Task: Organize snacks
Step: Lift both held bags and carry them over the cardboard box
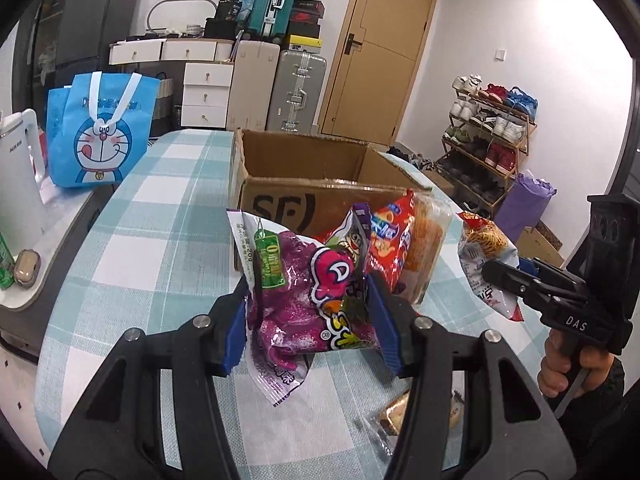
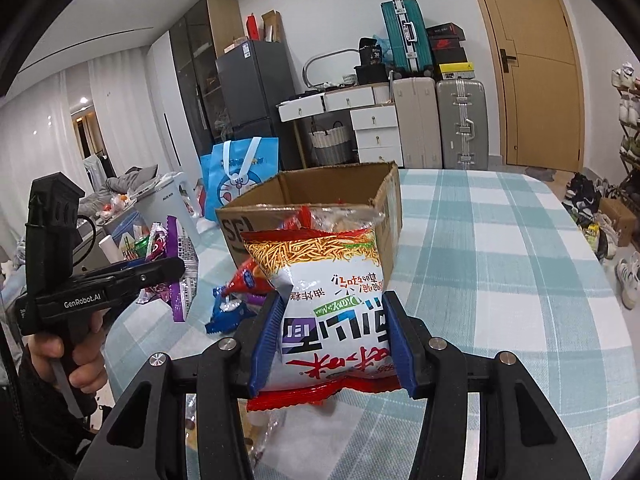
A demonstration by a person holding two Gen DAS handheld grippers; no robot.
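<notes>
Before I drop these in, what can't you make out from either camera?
- Cardboard box floor: in both wrist views the front wall and held packets hide it; contents unknown.
- Small wrapped snack: left wrist view, mostly behind the left hand-held gripper.
- Purple snack bag and noodle packet: undersides unseen; clearance above the table unclear.
- Snacks leaning on the box: overlapped, count uncertain.

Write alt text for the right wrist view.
The right hand-held gripper clamps a white and red noodle snack bag above a checked tablecloth, facing an open cardboard box. At left, the left hand-held gripper holds a purple packet.
</notes>
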